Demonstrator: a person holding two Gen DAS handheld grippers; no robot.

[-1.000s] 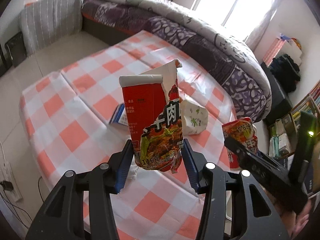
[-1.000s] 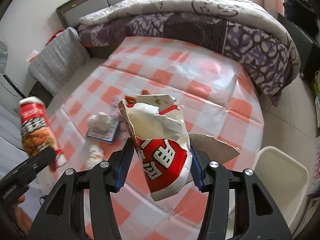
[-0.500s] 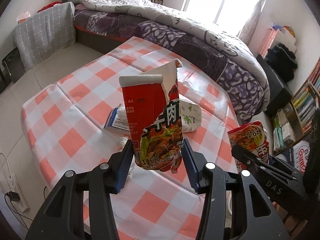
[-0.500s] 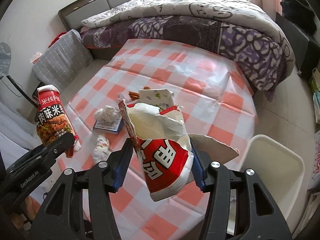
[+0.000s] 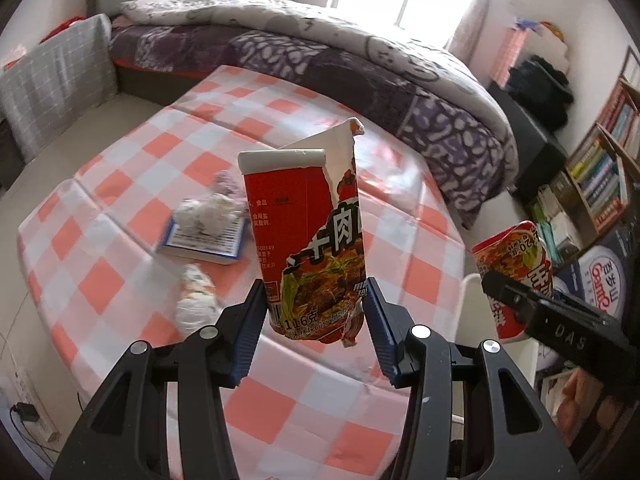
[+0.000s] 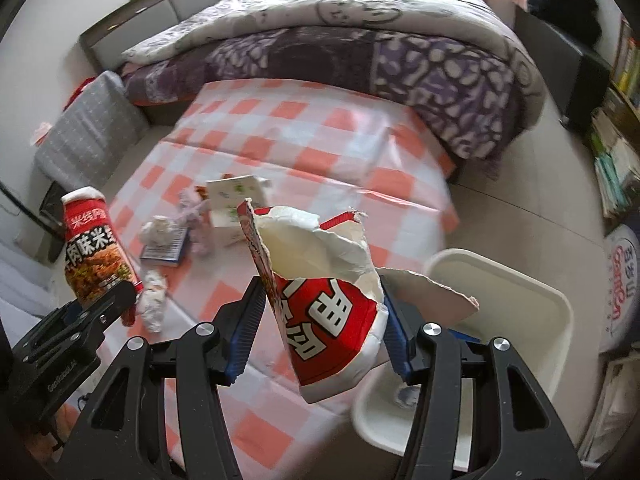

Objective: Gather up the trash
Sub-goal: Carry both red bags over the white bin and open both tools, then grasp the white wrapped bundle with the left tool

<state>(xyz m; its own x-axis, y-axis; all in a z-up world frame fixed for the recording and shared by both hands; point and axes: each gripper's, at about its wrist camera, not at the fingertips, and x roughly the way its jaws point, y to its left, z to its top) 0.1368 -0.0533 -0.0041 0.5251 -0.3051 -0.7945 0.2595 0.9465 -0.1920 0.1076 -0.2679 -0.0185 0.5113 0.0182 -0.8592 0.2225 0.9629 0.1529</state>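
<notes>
Both tools loaded, carrying trash toward the bin.

My left tool (image 5: 316, 312) grips the torn noodle cup (image 5: 306, 236) low, clear above the table (image 5: 132, 168); my right tool (image 6: 322, 312) pinches the ripped wrapper (image 6: 328, 292) beside the white bin (image 6: 520, 320), positioned, I judge, for dropping.

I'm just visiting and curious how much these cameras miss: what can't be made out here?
- White bin, right wrist view: its inside is hidden by the torn red cup and right fingers.
- Crumpled tissues, left wrist view: motion blurred.
- Book, left wrist view: cover hidden under wadded paper, print too small.
</notes>
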